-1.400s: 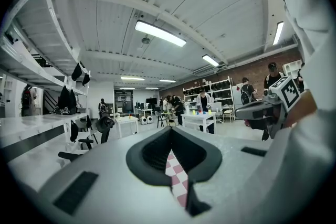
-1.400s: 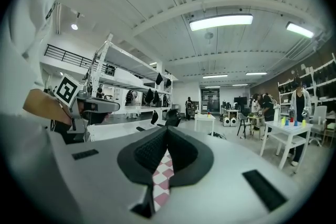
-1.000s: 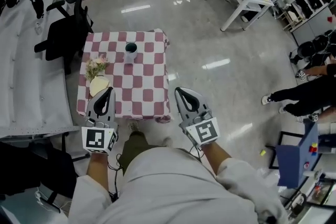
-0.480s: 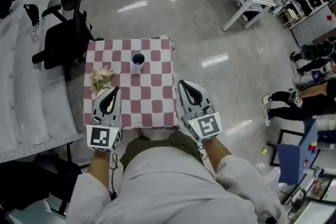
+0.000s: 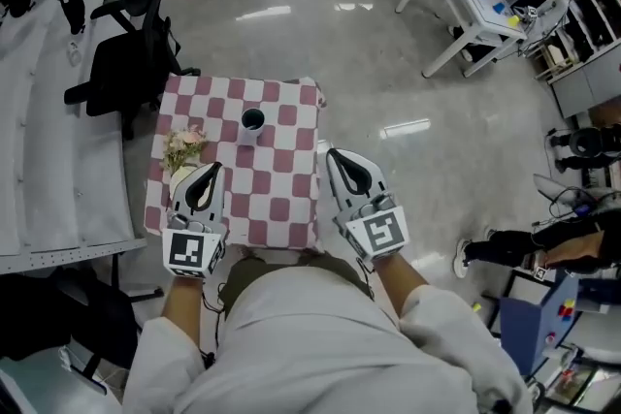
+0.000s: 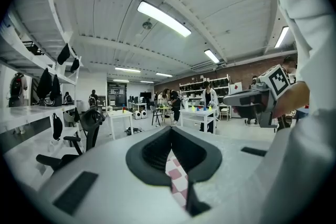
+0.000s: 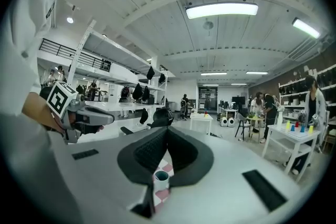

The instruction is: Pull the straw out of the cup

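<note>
A white cup point(image 5: 252, 123) with a dark inside stands on the far middle of a small table with a red-and-white checked cloth point(image 5: 281, 199). It also shows low between the jaws in the right gripper view point(image 7: 161, 180). I cannot make out a straw in it. My left gripper point(image 5: 211, 167) is shut and empty over the table's near left part. The right gripper point(image 5: 333, 153) hangs shut and empty by the table's near right edge. Both sit well short of the cup. In the left gripper view only checked cloth point(image 6: 177, 178) shows below the closed left gripper point(image 6: 171, 129).
A bunch of pale flowers point(image 5: 182, 144) lies on the table's left side beside my left gripper. A black office chair point(image 5: 131, 63) stands at the table's far left, with long grey benches point(image 5: 44, 141) beyond. White tables point(image 5: 466, 0) and a person's legs point(image 5: 543, 242) are off right.
Both grippers have moved forward to the table, and the table and cup now lie nearer under me. The left gripper now overlaps the cloth. Both stay shut.
</note>
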A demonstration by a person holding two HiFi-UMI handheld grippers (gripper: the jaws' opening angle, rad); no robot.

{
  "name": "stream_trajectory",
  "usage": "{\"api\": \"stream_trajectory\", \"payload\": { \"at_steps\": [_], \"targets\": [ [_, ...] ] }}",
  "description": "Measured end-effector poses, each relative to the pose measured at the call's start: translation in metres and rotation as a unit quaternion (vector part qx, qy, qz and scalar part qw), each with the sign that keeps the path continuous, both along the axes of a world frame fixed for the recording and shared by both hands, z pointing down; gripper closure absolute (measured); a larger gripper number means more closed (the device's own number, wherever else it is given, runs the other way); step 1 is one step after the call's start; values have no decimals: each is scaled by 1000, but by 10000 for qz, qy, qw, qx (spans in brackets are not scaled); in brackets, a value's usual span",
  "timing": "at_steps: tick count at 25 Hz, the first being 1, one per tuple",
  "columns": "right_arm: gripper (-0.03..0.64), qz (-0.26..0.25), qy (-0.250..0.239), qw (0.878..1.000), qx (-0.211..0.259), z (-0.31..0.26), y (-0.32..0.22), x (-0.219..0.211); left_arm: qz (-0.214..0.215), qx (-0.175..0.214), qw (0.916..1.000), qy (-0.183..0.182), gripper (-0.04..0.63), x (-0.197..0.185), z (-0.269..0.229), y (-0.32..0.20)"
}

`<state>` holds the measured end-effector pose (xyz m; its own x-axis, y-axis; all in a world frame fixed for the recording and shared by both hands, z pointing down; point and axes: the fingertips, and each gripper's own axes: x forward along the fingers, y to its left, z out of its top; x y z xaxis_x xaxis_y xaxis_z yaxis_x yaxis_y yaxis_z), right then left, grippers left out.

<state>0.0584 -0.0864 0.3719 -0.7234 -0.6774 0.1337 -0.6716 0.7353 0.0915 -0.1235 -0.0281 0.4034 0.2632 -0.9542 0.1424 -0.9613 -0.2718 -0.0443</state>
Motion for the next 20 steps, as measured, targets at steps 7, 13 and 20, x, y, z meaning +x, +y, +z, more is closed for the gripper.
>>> {"api": "stream_trajectory", "payload": {
  "at_steps": [7,13,20],
  "targets": [
    [614,-120,-41,9999,-25,5,-5,11,18,-19,10000,51,591,14,3,-11],
    [612,-82,-44,9999,-97,13,-10,17,30,-27,10000,58,537,14,3,-18],
    [614,-65,-47,9998,-156,17,-12,19,29,-109,9999,53,435,14,8,-20]
  ]
}}
